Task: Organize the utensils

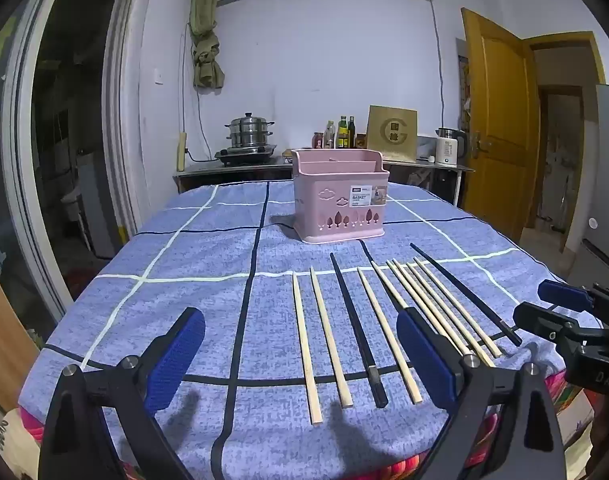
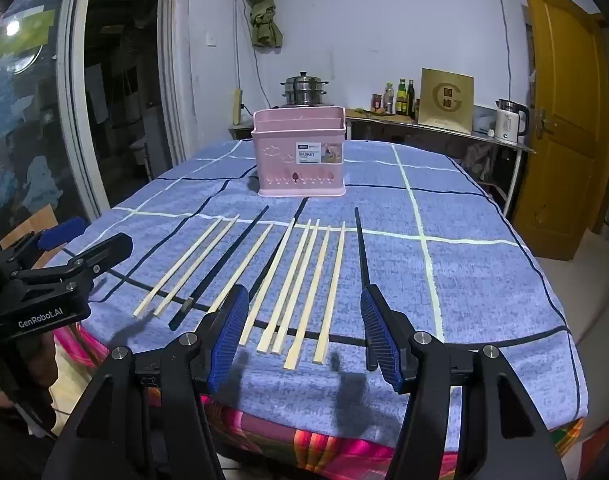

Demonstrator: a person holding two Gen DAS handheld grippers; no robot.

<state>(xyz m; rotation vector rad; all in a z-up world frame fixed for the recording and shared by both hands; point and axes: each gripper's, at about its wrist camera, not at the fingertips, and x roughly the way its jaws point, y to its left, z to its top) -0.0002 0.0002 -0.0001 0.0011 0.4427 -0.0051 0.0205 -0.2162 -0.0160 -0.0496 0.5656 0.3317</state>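
On the blue checked tablecloth (image 1: 208,280) a row of chopsticks is laid out side by side, their thick ends toward the near edge. Pale wooden chopsticks (image 2: 300,284) make up most of the row, and three black chopsticks (image 2: 224,264) are set among them: one toward the left, one near the middle, partly hidden, and one at the far right end. The sticks are close together, and some on the right of the row appear to touch.

Farther back, well apart from the row, a pink utensil basket (image 1: 338,196) is seen standing upright near the middle of the table, with a label on its near face and dividers visible inside.

The left gripper (image 1: 300,360) is held above the near edge with its jaws spread wide; nothing is gripped, and the left part of the row is seen between its blue pads. The right gripper (image 2: 304,340) is likewise held wide open and empty over the right part of the row, the wooden sticks lying on the cloth between its pads.

Against the far wall a counter (image 2: 444,128) is seen, bearing a steamer pot (image 2: 304,88), bottles (image 2: 400,98) and a white kettle (image 2: 510,120).
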